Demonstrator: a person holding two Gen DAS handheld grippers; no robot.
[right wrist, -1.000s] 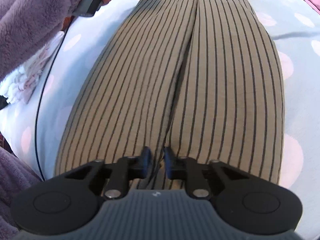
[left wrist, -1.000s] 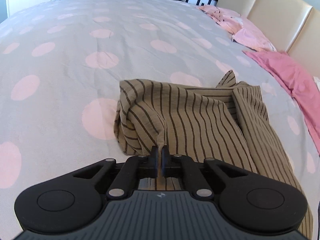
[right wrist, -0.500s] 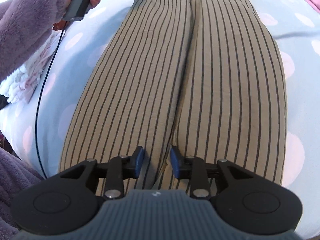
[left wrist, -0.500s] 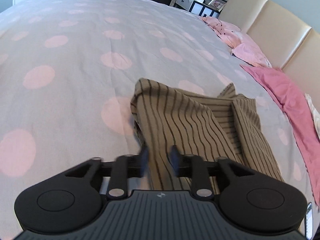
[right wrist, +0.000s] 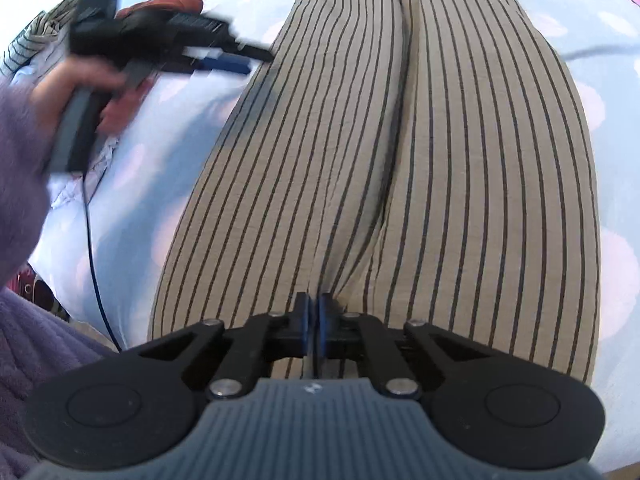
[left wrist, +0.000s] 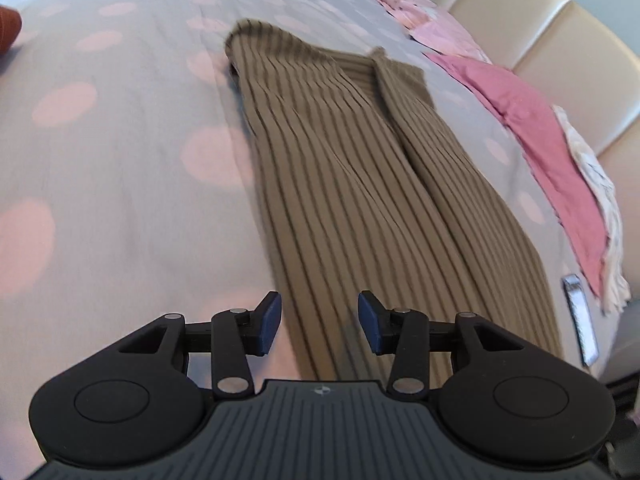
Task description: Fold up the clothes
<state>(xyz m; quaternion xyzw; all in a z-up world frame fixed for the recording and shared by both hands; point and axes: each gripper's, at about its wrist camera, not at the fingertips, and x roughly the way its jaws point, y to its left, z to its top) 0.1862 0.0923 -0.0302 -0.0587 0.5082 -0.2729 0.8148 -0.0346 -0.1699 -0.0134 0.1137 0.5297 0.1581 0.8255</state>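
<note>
Tan trousers with dark stripes (left wrist: 360, 184) lie stretched out on the dotted bedspread (left wrist: 120, 160), their far end folded over. My left gripper (left wrist: 319, 320) hovers above the near part of the left leg. Its jaws are opening, and the cloth lies below them, untouched by the pads. In the right wrist view the same trousers (right wrist: 400, 140) run away from my right gripper (right wrist: 313, 312), whose jaws are closing and pinch a raised fold of the cloth at the near end. There the left gripper (right wrist: 236, 58) shows blurred at the upper left, held by a hand.
Pink garments (left wrist: 532, 120) lie along the cream headboard (left wrist: 560, 28) at the right. A red-orange item (right wrist: 160, 4) and a striped garment (right wrist: 32, 40) lie at the left. A purple fleece sleeve (right wrist: 16, 152) and a dark cable (right wrist: 90, 220) hang at the bed's left edge.
The left gripper let go of the trousers' folded end, opened and drew back along the leg toward the near end. The right gripper opened briefly, then closed on the cloth.
</note>
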